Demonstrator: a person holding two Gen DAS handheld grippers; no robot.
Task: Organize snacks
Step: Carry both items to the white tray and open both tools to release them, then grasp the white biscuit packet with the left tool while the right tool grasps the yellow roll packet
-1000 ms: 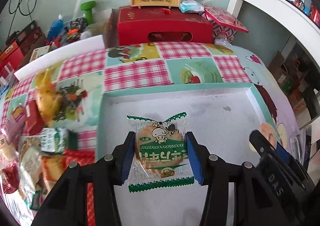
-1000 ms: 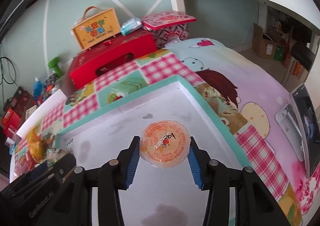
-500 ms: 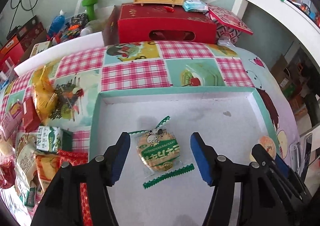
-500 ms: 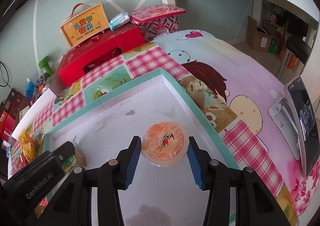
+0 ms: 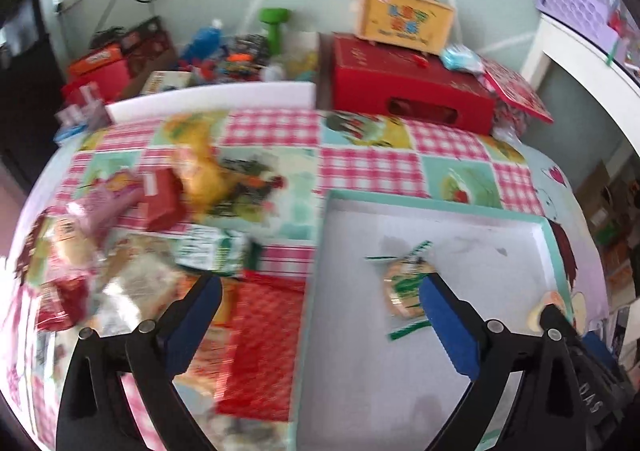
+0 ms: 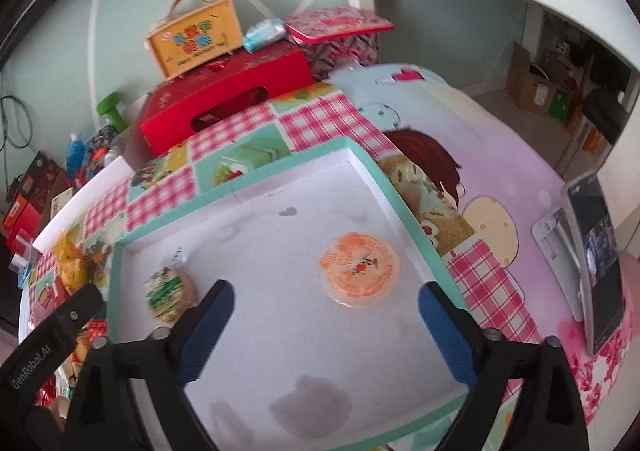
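A shallow white tray with a teal rim (image 5: 432,204) (image 6: 276,167) lies on the patterned cloth. A green-and-white biscuit packet (image 5: 402,287) (image 6: 170,293) lies loose in its left part. An orange jelly cup (image 6: 359,268) (image 5: 546,307) lies loose in its right part. My left gripper (image 5: 320,315) is open wide and empty, over the tray's left rim, with the packet by its right finger. My right gripper (image 6: 326,325) is open wide and empty, just short of the jelly cup. A pile of snack packets (image 5: 132,251) lies left of the tray.
A red gift box (image 5: 408,89) (image 6: 228,103) with a yellow case (image 5: 404,13) on top stands behind the tray. A green dumbbell (image 5: 274,23) and boxes clutter the back left. A phone on a stand (image 6: 596,259) stands at the right. The left gripper's body (image 6: 44,335) shows at left.
Both grippers have opened and let go: the biscuit packet and the jelly cup now lie in the tray. My left gripper has swung left toward the snack pile; my right has drawn back.
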